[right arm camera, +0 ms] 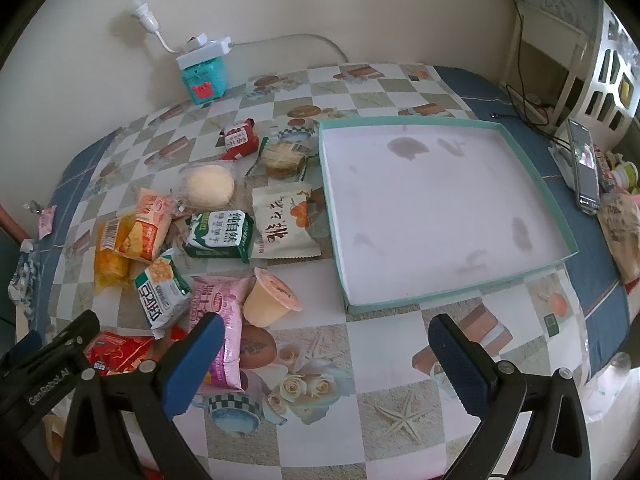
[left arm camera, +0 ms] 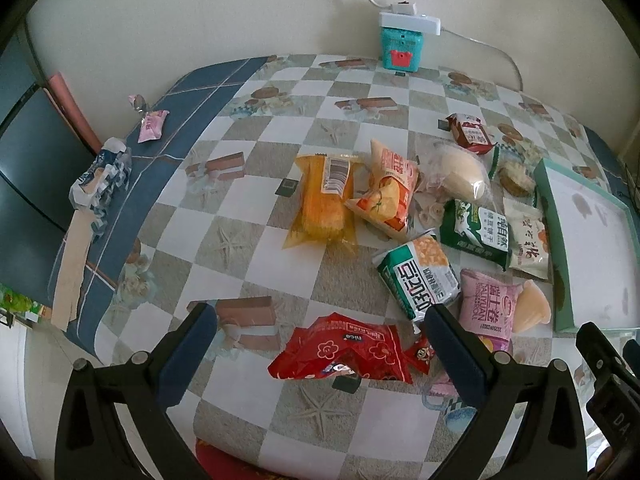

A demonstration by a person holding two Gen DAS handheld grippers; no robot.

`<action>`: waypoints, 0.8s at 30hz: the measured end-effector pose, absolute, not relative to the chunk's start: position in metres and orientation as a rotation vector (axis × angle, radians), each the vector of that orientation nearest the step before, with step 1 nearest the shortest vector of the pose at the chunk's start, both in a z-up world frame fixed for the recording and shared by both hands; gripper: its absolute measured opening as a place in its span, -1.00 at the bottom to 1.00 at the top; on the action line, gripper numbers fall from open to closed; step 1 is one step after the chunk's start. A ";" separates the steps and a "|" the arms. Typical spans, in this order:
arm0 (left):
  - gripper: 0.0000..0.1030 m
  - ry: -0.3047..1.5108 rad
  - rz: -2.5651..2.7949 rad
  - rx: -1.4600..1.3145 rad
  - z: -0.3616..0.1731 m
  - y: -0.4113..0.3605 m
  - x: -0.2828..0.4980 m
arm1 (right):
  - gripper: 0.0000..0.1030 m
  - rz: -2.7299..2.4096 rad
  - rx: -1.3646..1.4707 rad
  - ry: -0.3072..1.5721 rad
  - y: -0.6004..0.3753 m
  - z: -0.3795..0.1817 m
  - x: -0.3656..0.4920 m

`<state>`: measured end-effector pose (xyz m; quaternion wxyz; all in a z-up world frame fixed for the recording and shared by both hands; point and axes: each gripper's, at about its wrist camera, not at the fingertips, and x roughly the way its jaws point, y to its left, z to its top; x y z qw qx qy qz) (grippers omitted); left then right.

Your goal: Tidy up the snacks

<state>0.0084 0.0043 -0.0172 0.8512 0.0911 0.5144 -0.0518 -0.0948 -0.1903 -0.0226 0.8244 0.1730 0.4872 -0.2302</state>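
Observation:
Several snack packs lie on the checkered tablecloth left of a shallow teal box lid with a white, empty inside; its rim also shows in the left wrist view. My left gripper is open, with a red snack bag lying on the table between its fingers. A green-white pack, a pink pack and a yellow cake pack lie beyond. My right gripper is open and empty over the table, near the lid's front edge. A jelly cup and the pink pack lie by its left finger.
A teal box with a white power strip stands at the wall. A phone and cables lie right of the lid. Loose wrappers sit at the table's left edge.

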 end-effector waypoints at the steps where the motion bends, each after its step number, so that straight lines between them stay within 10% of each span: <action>1: 1.00 1.084 -0.110 0.193 -0.018 0.004 0.008 | 1.00 -0.490 0.368 1.037 -0.190 -0.023 -0.094; 24: 1.00 1.102 -0.124 0.197 -0.021 0.003 0.010 | 1.00 -0.499 0.371 1.051 -0.191 -0.026 -0.093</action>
